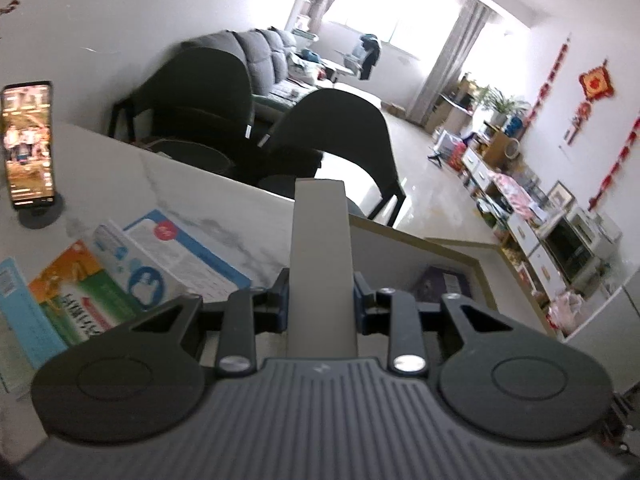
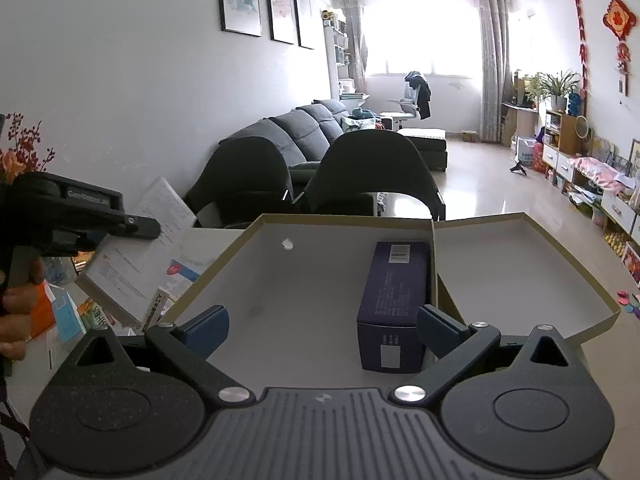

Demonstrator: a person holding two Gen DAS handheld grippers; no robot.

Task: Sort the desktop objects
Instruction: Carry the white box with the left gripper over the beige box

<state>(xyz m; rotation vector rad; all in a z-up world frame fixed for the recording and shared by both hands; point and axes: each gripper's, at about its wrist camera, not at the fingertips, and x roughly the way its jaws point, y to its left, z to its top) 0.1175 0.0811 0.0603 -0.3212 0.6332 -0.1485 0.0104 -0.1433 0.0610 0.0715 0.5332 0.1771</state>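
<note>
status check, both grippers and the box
Left gripper shut on grey box, lifted. Right gripper open over carton; purple box already inside. Nothing blocking.

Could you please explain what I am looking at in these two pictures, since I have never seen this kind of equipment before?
A person holds a two-finger gripper in each hand; each carries a camera looking along its fingers. The left gripper is shut on a flat grey box, seen from outside in the other view. The right gripper is open above an open cardboard box containing a dark purple carton. On the marble table lie colourful packets and a phone on a stand.
</note>
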